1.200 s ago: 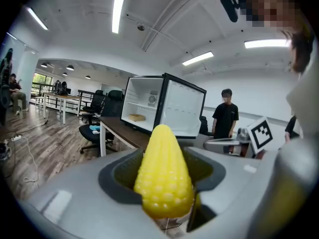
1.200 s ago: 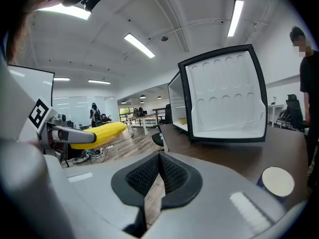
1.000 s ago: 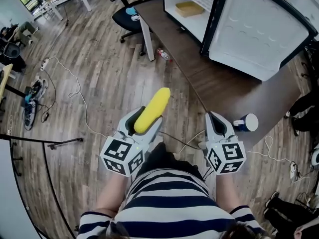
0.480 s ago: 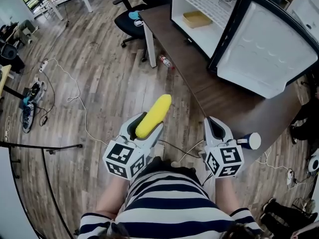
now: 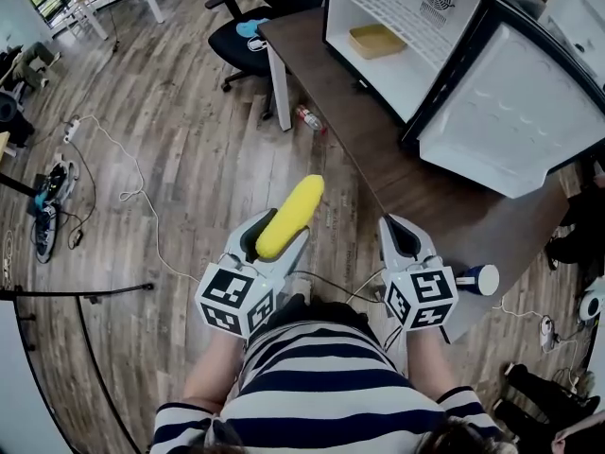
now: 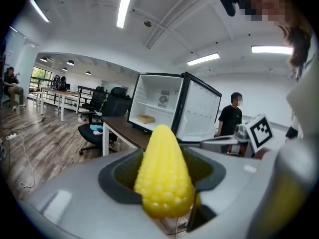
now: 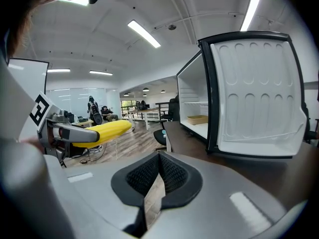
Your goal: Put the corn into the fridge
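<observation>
The corn (image 5: 290, 217) is pinched between the fingers of the left gripper (image 5: 274, 239), its thick end seated in the dark pads and its tapered tip sticking out past them toward the open fridge (image 5: 416, 64), in the air over the floor (image 5: 189, 140) beside the table (image 5: 406, 173). It is bright yellow, with rows of small rounded kernels. The right gripper (image 5: 397, 236) has its fingers pressed together on nothing.

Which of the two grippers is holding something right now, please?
The left gripper, shut on the yellow corn; the right gripper has its jaws together with nothing between them.
</observation>
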`<state>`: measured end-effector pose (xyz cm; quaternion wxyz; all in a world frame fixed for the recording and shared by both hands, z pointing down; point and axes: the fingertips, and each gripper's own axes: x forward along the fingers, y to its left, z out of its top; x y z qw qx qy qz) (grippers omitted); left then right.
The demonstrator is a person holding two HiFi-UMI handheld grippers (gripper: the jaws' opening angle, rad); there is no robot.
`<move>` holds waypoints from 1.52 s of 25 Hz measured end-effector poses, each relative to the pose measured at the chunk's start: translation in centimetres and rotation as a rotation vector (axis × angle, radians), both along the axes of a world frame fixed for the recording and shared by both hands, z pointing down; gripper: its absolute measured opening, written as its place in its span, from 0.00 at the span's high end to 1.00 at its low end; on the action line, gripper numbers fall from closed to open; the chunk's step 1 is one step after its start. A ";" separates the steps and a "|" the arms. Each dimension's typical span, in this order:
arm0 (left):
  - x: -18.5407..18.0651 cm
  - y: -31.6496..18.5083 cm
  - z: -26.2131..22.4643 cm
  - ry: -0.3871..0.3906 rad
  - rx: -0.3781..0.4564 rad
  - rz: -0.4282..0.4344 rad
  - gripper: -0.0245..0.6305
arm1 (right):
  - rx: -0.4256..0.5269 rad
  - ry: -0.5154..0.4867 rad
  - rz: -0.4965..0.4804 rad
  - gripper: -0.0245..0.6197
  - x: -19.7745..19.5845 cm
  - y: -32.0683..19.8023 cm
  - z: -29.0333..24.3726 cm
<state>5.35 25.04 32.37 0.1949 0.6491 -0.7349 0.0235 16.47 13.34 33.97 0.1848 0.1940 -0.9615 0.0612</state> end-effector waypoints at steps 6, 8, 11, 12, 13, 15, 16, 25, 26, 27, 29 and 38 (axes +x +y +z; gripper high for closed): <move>-2.3 -0.2 0.1 0.000 -0.003 0.026 0.96 | -0.003 0.017 0.009 0.97 -2.7 -0.1 0.3; -2.9 -0.3 0.0 0.002 0.002 0.038 0.96 | -0.002 0.023 0.014 0.97 -3.5 0.0 0.3; -4.0 -0.5 0.1 -0.001 0.004 0.048 0.96 | -0.003 0.029 0.016 0.97 -4.5 0.2 0.4; -4.4 -0.5 0.2 -0.001 0.003 0.048 0.96 | -0.005 0.031 0.015 0.97 -4.8 0.2 0.5; -4.7 -0.7 0.2 0.001 0.003 0.045 0.96 | -0.007 0.034 0.014 0.97 -5.0 0.2 0.6; -5.3 -1.1 0.4 0.005 0.005 0.040 0.96 | -0.011 0.042 0.015 0.97 -5.5 -0.3 0.9; -5.7 -1.4 0.5 0.007 0.006 0.037 0.96 | -0.012 0.044 0.016 0.97 -5.8 -0.6 1.1; -8.7 -5.9 0.6 -0.010 0.017 0.041 0.96 | -0.006 0.024 -0.004 0.97 -9.6 -4.3 1.6; -9.0 -6.7 0.7 -0.015 0.017 0.044 0.96 | -0.007 0.022 -0.007 0.97 -10.0 -4.9 1.7; -9.3 -7.5 0.8 -0.018 0.016 0.048 0.96 | -0.008 0.021 -0.008 0.97 -10.5 -5.6 1.9; -10.1 -9.3 0.8 -0.017 0.014 0.056 0.96 | -0.013 0.019 -0.013 0.97 -11.7 -7.2 2.0; -14.0 -17.3 1.4 0.002 -0.002 0.087 0.96 | -0.043 0.039 -0.043 0.97 -16.4 -12.9 2.9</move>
